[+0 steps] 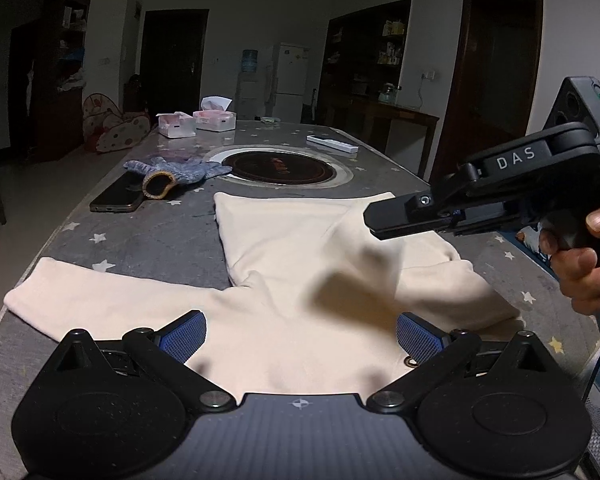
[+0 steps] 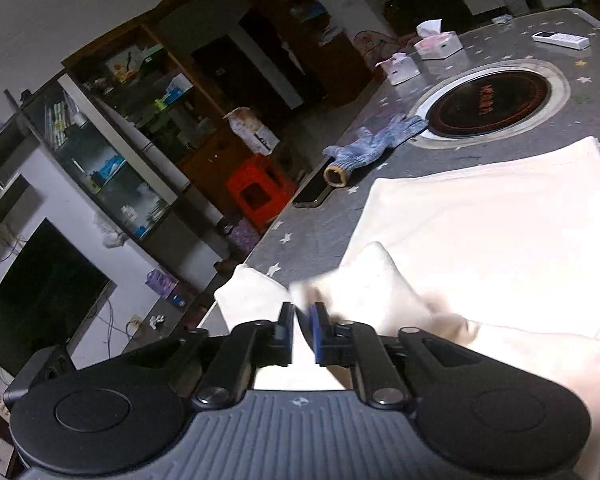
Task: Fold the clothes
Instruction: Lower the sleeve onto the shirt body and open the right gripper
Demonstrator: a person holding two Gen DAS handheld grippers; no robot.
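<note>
Landmark: round induction hob (image 1: 279, 168) set into the star-print table (image 1: 140, 236). Left of hob: blue knit glove (image 1: 180, 170), its cuff lying over a dark phone (image 1: 118, 198). Behind hob: two tissue boxes (image 1: 198, 122) and a white remote (image 1: 332, 145). None of these sit on the cloth.

Cream sweatshirt (image 1: 300, 248) lies flat just in front of hob, one sleeve stretched out left toward the table edge, the other side bunched and folded over (blurred there).

Left gripper (image 1: 300, 334): jaws wide apart over the near part of the sweatshirt, blue pads (image 1: 182, 336) clamping nothing.

Right gripper (image 2: 302, 316): held by a hand (image 1: 584, 268), right of the sweatshirt; jaws narrow, only a slit between them. Blurred cream fabric sits at the tips; cannot tell if the pads press it.
</note>
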